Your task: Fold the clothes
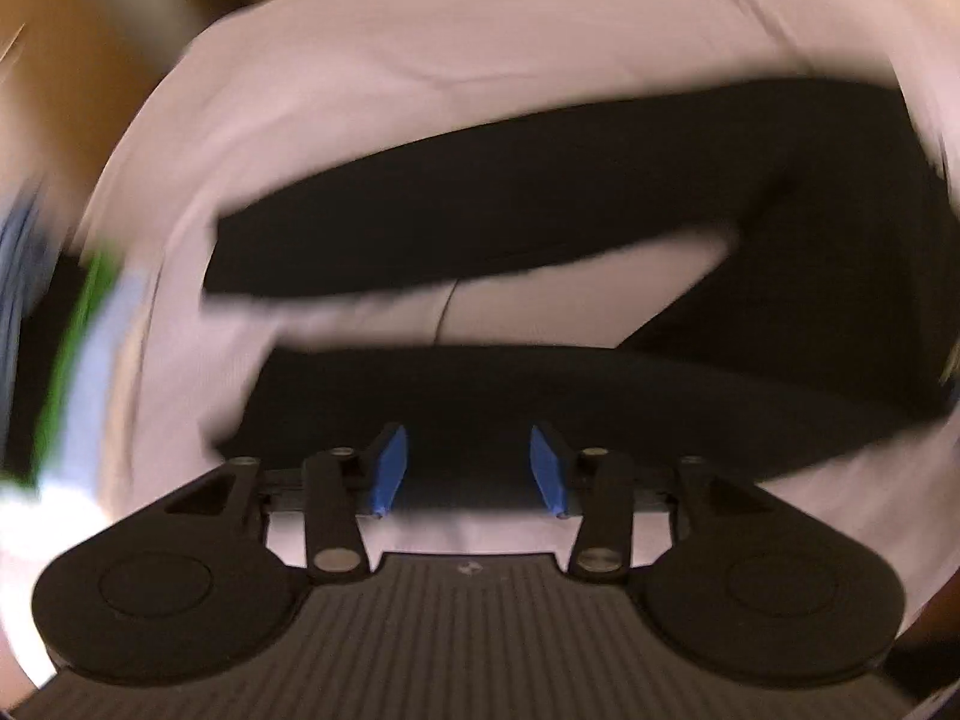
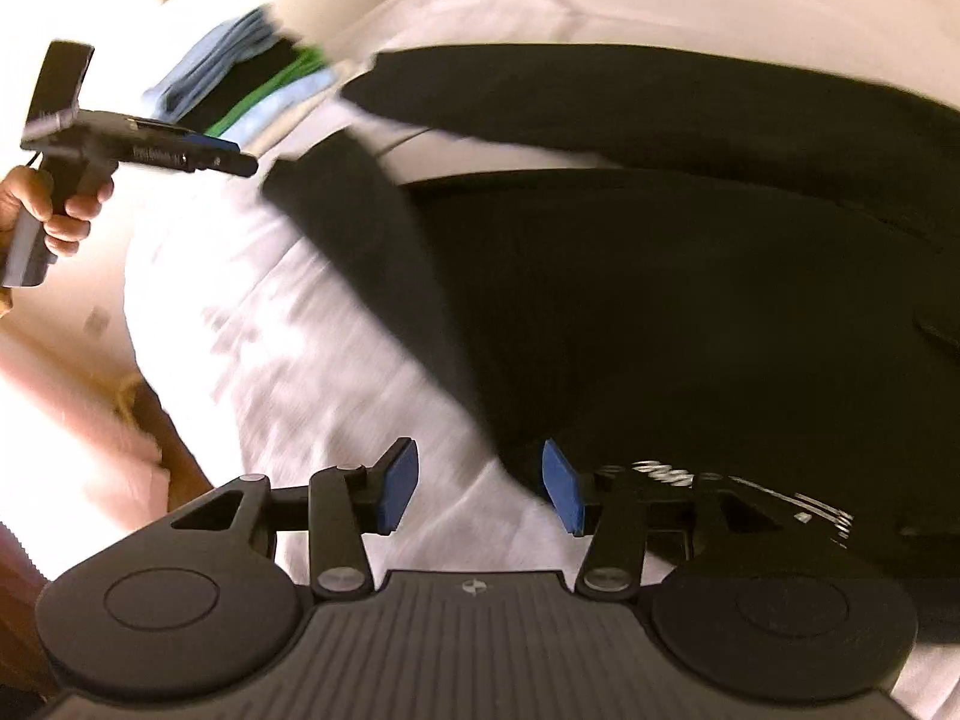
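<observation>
A black long-sleeved garment (image 1: 540,204) lies spread on a white bed sheet (image 1: 420,60); one sleeve reaches left across the sheet. My left gripper (image 1: 471,468) is open and empty, just above the garment's near edge. In the right wrist view the same garment (image 2: 690,300) fills the right half, with white print (image 2: 660,471) near its lower edge. My right gripper (image 2: 480,483) is open and empty at the garment's near left corner. The left gripper (image 2: 234,163) also shows at the far left, held in a hand above the sheet (image 2: 288,324).
A pile of folded clothes, blue, black and green (image 2: 240,90), sits on the bed's far left corner; it also shows blurred in the left wrist view (image 1: 84,324). The bed's edge and brown floor (image 2: 162,438) lie to the left.
</observation>
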Demonstrator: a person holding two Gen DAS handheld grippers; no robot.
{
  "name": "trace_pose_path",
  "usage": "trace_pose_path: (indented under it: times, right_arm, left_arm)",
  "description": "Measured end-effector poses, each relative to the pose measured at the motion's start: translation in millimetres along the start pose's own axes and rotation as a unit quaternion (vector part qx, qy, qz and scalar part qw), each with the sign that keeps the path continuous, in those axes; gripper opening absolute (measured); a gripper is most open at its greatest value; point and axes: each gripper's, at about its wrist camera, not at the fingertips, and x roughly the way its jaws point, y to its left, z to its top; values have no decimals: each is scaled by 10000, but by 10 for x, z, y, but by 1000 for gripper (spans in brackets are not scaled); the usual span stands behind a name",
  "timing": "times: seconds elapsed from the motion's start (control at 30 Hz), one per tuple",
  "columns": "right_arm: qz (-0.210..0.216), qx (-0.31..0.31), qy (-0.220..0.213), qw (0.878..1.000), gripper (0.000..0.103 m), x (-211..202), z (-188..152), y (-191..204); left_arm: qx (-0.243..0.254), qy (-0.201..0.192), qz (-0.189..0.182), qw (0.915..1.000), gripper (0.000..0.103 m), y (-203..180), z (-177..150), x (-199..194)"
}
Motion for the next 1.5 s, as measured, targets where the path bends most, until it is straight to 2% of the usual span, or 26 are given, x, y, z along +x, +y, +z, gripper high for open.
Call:
trace_pose_path:
  times: [0.07,0.13,0.27,0.37,0.43,0.5,0.53,0.57,0.67,0.73,0.77,0.83,0.9,0.93,0.97,1.0,1.03,1.1,1.17,1.2,1.23,1.27,1.3,1.33,1.43,1.5]
  right_arm:
    - [-23,290,-80,9995,53,13,50,-121]
    - [-108,552,-153,9983,55,36,73,-199]
    - [-242,1324,-394,9901,60,69,96,-388]
    - [-114,1952,-628,9787,68,99,47,-335]
    - [53,2245,-738,9717,71,172,40,-287]
    - [71,2300,-688,9707,71,289,62,-200]
    - [30,2256,-632,9722,71,332,66,-155]
    - [-11,2212,-577,9735,71,375,69,-110]
    - [-168,2110,-411,9765,71,489,134,31]
    - [-255,2028,-331,9783,71,536,151,79]
    - [-299,1987,-290,9792,71,559,160,102]
    - [-317,1932,-223,9804,71,566,145,116]
    - [-272,1889,-192,9814,71,557,125,127]
    - [-245,1863,-190,9820,71,549,114,132]
    - [-217,1837,-187,9826,71,541,103,138]
    - [-160,1841,-154,9827,71,546,80,146]
    - [-103,1845,-121,9827,71,550,57,153]
    - [26,1845,-46,9828,71,547,-2,179]
    - [149,1811,63,9833,71,509,-81,221]
    - [174,1764,123,9841,71,428,-121,238]
    - [192,1709,171,9850,71,379,-167,248]
    - [171,1721,198,9847,72,328,-209,232]
    - [151,1732,224,9845,72,278,-251,216]
    - [130,1744,250,9843,72,228,-293,200]
    - [-134,2072,191,9780,72,42,-434,14]
    - [-307,2396,46,9704,72,-118,-546,-158]
  left_arm:
    - [959,103,33,9953,44,-98,226,351]
    - [1639,255,-7,9861,44,-11,317,633]
    - [2569,517,-172,9649,48,217,429,1093]
    - [3237,756,-478,9419,59,355,457,1439]
    - [3744,929,-672,9202,64,373,424,1635]
    - [4124,1017,-757,9021,64,375,354,1777]
    - [4160,1086,-876,8986,59,386,336,1834]
    - [4189,1131,-970,8957,37,388,312,1874]
    - [4233,1028,-999,8946,4,330,185,1828]
    - [4262,597,-643,9003,2,295,23,1605]
    - [4150,370,-468,9079,2,304,-46,1468]
    - [3241,-130,-137,9458,2,467,-121,1058]
    - [1885,-540,99,9805,3,725,-268,498]
    - [1184,-680,199,9904,0,845,-380,222]
    - [594,-657,312,9956,0,918,-540,26]
    - [-24,-582,457,9973,0,986,-723,-148]
    - [-685,-372,642,9949,3,1042,-964,-229]
    - [-1903,142,643,9795,8,1123,-1464,-199]
    - [-3037,521,405,9505,8,1112,-1912,-169]
    - [-3498,531,185,9351,9,1051,-2057,-153]
    - [-3857,463,17,9214,17,968,-2133,-143]
    - [-4065,325,-109,9130,34,897,-2136,-139]
    - [-4247,124,-206,9050,44,836,-2114,-151]
    - [-4426,-65,-289,8962,59,782,-2087,-153]
    - [-4993,-352,-514,8642,62,766,-1989,-63]
    - [-5317,-348,-577,8443,64,756,-2032,53]
